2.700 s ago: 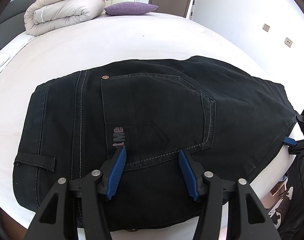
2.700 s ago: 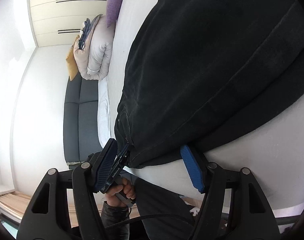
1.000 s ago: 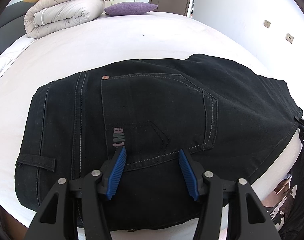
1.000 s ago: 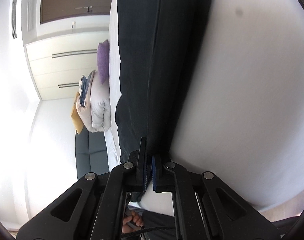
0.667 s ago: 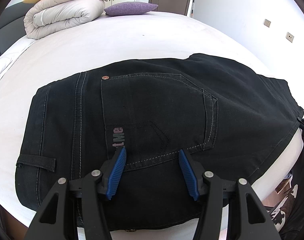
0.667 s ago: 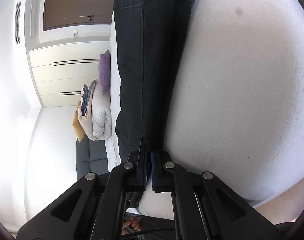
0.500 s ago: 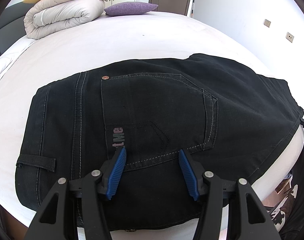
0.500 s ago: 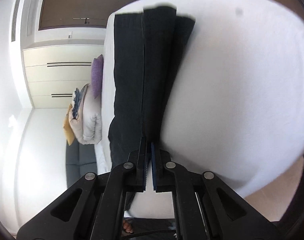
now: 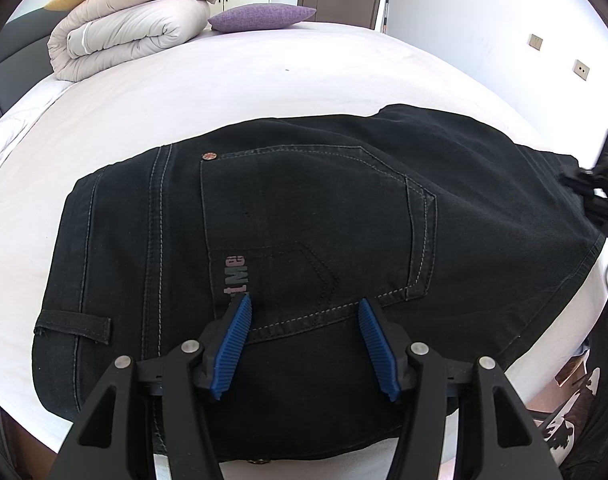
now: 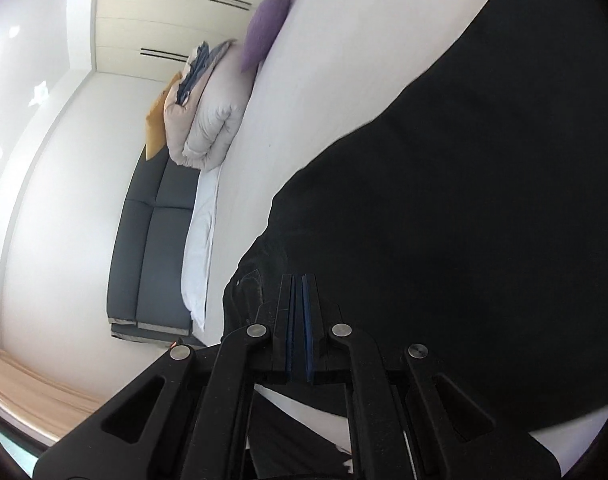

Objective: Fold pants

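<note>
The black pants (image 9: pixel 304 216) lie flat on the white bed (image 9: pixel 232 80), waistband end at the left, with the left tool (image 9: pixel 306 336) spread wide and empty over the back pocket. At the right, the right tool (image 10: pixel 298 320) is pinched on the leg-end fabric. Denim looks heavy, limp and grippy: best held at seams or hems.

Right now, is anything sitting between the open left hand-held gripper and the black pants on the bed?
Nothing visible does. The left hand-held gripper is open directly over the pants, near the back pocket. The folded duvet and purple pillow lie far back on the bed.
</note>
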`<state>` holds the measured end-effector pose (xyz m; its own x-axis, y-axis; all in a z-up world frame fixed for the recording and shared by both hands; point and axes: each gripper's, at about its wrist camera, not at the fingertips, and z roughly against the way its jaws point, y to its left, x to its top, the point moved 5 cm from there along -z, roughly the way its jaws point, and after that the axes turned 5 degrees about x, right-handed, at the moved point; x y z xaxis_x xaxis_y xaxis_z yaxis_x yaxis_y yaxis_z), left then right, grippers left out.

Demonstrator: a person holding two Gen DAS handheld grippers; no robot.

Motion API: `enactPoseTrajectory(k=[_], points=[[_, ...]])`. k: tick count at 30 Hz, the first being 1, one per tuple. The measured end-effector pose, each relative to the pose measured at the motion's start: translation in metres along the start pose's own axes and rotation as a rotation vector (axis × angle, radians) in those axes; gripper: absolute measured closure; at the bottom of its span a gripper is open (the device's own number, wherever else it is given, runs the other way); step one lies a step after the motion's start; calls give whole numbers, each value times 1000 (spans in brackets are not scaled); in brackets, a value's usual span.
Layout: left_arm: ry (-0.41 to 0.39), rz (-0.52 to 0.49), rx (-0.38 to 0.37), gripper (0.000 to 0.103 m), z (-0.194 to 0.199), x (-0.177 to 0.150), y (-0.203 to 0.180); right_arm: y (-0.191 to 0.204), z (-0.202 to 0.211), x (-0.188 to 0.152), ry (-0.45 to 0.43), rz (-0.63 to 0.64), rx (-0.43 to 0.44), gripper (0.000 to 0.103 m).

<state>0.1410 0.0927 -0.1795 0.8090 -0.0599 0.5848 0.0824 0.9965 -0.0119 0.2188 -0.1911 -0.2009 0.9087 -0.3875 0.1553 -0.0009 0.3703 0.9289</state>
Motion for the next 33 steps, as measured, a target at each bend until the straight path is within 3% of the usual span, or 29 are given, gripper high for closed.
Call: enactPoseTrajectory(k=[2, 4, 8, 11, 13, 17, 20, 24, 28, 33], points=[[0, 1, -2, 44, 0, 0, 0, -10, -37, -2, 54, -57, 15, 100], [1, 1, -2, 44, -1, 0, -1, -29, -56, -5, 70, -55, -41, 100], [2, 3, -5, 44, -2, 1, -1, -68, -48, 21, -64, -142, -1, 103], [2, 6, -12, 44, -2, 1, -1, -99, 26, 54, -255, -180, -46, 103], [1, 4, -12, 44, -2, 1, -2, -123, 75, 75, -373, -252, -22, 103], [-1, 1, -6, 44, -2, 1, -2, -136, 136, 94, -521, -264, -64, 103], [-5, -5, 1, 44, -1, 1, -4, -144, 148, 95, -562, -298, -20, 103], [-41, 79, 38, 54, 14, 9, 4, -138, 136, 95, -566, -245, -85, 103], [-178, 200, -103, 54, 45, 47, -20, -131, 124, 95, -563, -216, -101, 103], [-171, 113, -448, 58, 21, 105, -144, -127, 138, 92, -559, -177, -130, 103]])
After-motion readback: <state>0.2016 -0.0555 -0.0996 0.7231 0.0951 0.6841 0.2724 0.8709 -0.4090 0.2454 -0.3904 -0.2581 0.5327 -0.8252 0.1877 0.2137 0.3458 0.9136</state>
